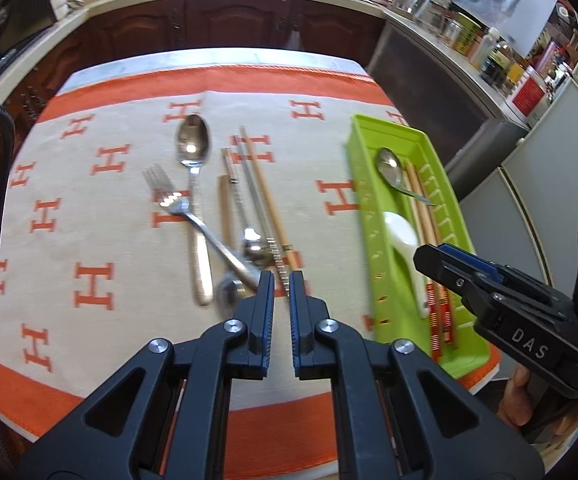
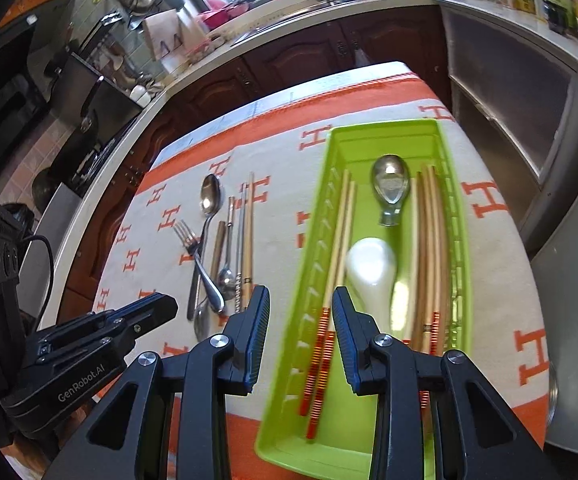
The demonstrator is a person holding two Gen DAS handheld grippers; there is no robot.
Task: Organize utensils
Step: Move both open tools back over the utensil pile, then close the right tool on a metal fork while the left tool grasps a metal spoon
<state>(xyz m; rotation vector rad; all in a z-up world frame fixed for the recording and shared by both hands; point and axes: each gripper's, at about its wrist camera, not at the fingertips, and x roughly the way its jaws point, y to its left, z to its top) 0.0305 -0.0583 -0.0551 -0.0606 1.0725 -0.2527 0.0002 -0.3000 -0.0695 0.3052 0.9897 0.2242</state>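
Two claws are ours here. Our left claw (image 1: 280,280) hovers low over the loose utensils on the worktop's orange-and-cream cloth (image 1: 89,208), its fingers nearly together with only a narrow gap and nothing between them. Before it lie a large spoon (image 1: 193,184), a fork (image 1: 193,216) crossing that spoon's handle, and several chopsticks (image 1: 263,200) side by side. Our right claw (image 2: 300,300) hangs above the near end of the green tray (image 2: 455,216), fingers spread apart and gripping nothing. Inside the tray we see a metal spoon (image 2: 389,192), a white spoon (image 2: 369,268) and chopsticks with red-banded ends (image 2: 321,360).
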